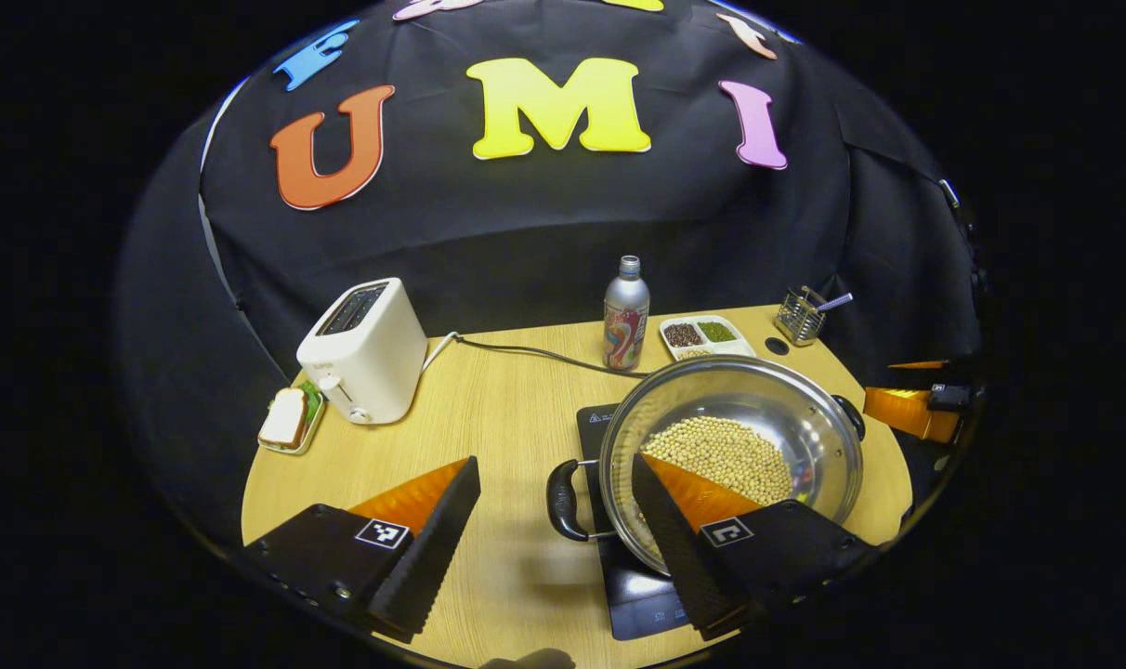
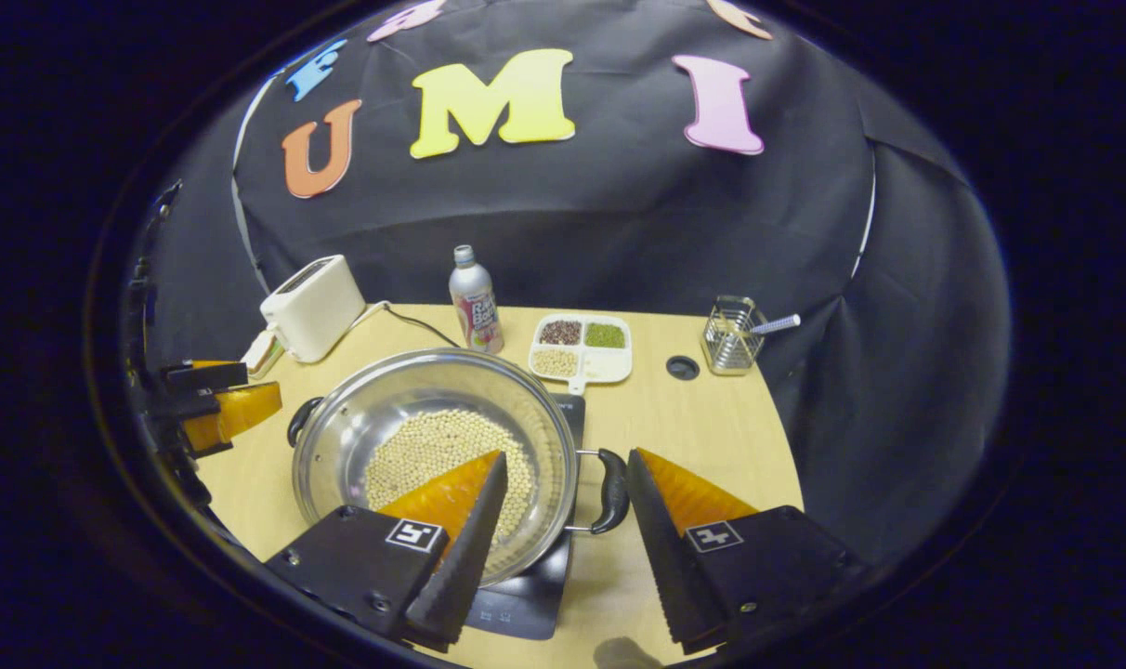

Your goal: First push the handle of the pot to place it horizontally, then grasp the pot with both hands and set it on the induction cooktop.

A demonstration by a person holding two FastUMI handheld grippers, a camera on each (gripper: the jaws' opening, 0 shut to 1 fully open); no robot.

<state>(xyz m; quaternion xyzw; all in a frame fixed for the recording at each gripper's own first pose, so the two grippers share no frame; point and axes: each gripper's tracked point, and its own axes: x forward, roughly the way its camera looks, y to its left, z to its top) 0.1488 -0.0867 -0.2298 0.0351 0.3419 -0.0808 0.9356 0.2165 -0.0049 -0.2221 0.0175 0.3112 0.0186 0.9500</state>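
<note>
In the left gripper view, a steel pot [image 1: 730, 455] of pale beans sits on the black cooktop [image 1: 633, 595] on a wooden table [image 1: 489, 409]. The left gripper [image 1: 556, 506] is spread open, its fingers either side of the pot's near handle [image 1: 563, 500]. In the right gripper view, the right gripper [image 2: 565, 492] is likewise open, straddling the other handle [image 2: 611, 491] without touching it.

The scene is evenly and brightly lit from above, and the table [image 1: 489, 409] is rendered clearly in both views. Soft shadows are cast beneath the pot [image 2: 433, 446] toward 6 o'clock. Faint glare is seen on its steel wall near 3 o'clock in the left gripper view. Strong fisheye bending is noted at the edges, where darkness gathers. Focus is held sharp throughout.
</note>
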